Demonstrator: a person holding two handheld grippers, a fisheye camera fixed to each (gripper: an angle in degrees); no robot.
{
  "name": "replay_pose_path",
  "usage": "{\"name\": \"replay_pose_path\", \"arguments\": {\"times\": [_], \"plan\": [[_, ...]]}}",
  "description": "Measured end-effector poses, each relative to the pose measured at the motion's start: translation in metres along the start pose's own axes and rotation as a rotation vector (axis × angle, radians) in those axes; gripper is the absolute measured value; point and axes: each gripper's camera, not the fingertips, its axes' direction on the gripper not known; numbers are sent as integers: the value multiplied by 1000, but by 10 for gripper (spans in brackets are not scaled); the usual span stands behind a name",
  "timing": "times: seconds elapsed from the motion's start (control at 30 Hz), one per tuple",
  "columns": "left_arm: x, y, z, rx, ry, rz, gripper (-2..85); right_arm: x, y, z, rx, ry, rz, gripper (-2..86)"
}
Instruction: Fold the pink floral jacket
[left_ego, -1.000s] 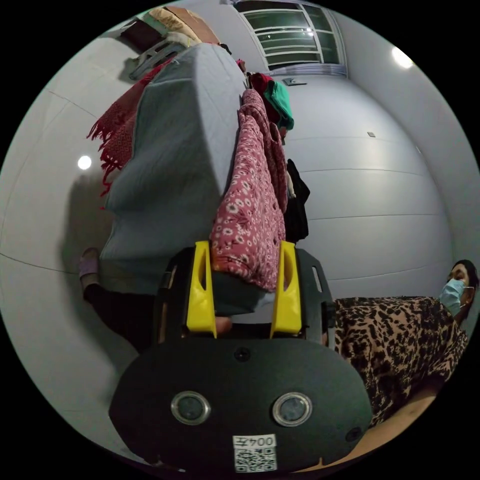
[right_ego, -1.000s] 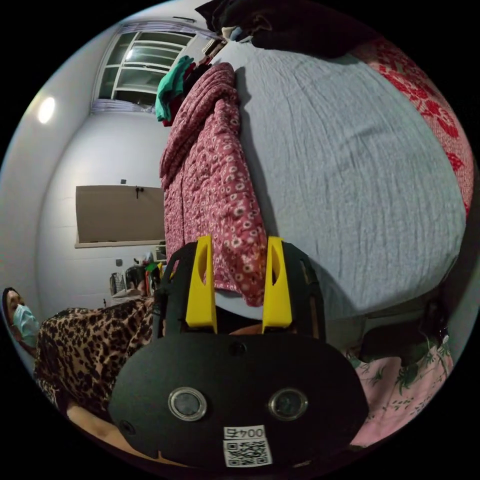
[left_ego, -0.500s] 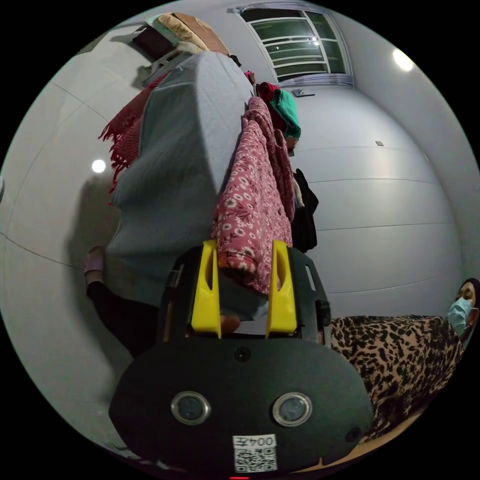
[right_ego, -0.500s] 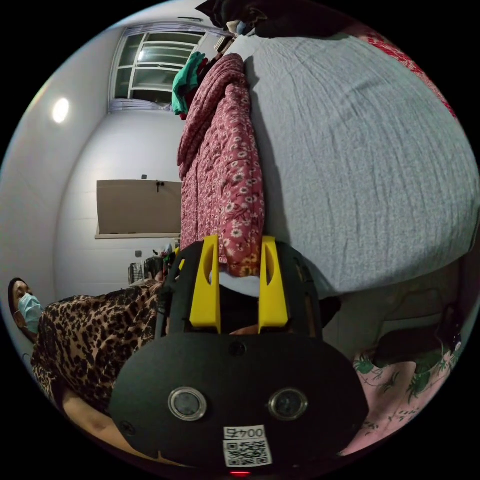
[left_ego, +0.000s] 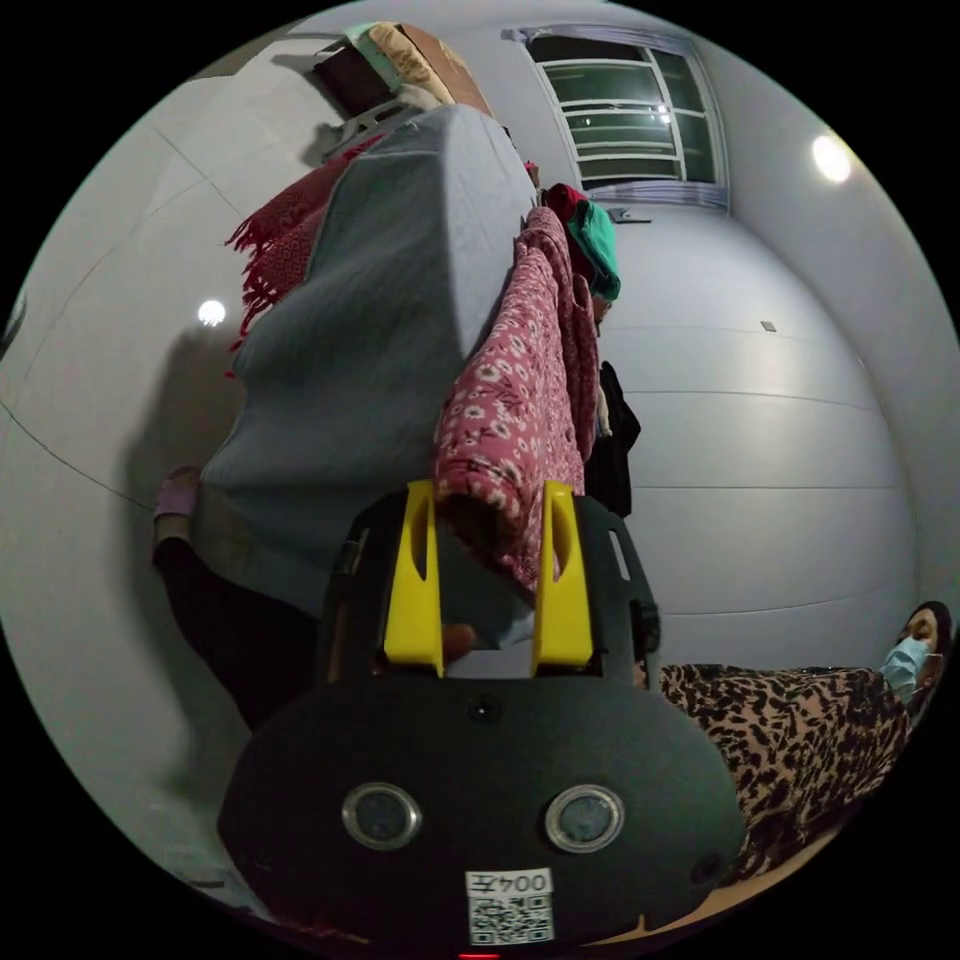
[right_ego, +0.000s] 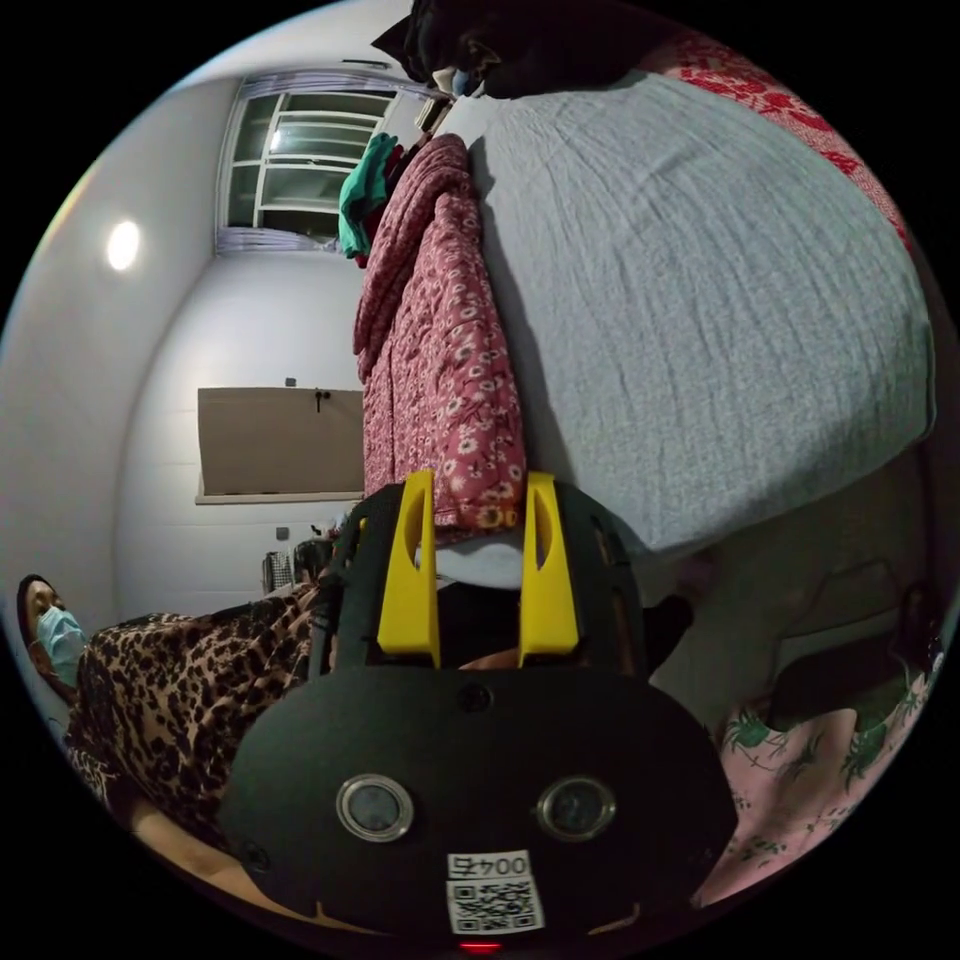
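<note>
Both tongs, left (left_ego: 488, 580) and right (right_ego: 478, 565), are spread, each straddling a corner of the pink floral jacket (right_ego: 440, 370) without pinching. It lies along the edge of my grey-sheeted bed (right_ego: 700, 300).

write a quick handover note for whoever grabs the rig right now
Left gripper: jaws either side of a corner of the pink floral jacket; a firm pinch cannot be confirmed.
Right gripper: the same at another corner.
The jacket lies along the edge of the grey-blue bed sheet.
Done: both grippers are at the jacket's edge.
Left: secure both corners, then make the folds.
</note>
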Motion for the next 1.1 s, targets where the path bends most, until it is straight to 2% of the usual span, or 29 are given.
{"name": "replay_pose_path", "arguments": {"times": [0.3, 0.5, 0.7, 0.83, 1.1], "plan": [[19, 9, -6, 1, -25, 13, 112, -3, 16, 10, -50, 2, -14, 124], [34, 6, -1, -10, -61, 8, 93, -11, 28, 10, 88, -44, 29, 107], [66, 6, -13, 19, -4, 36, 58, -56, 43, 1, 135, 19, -126, 46], [98, 4, -24, 30, 36, 88, 54, -101, 48, -10, 127, 84, -264, 40], [139, 16, -58, 43, 58, 131, 53, -148, 82, -34, 116, 100, -345, 36]]}}
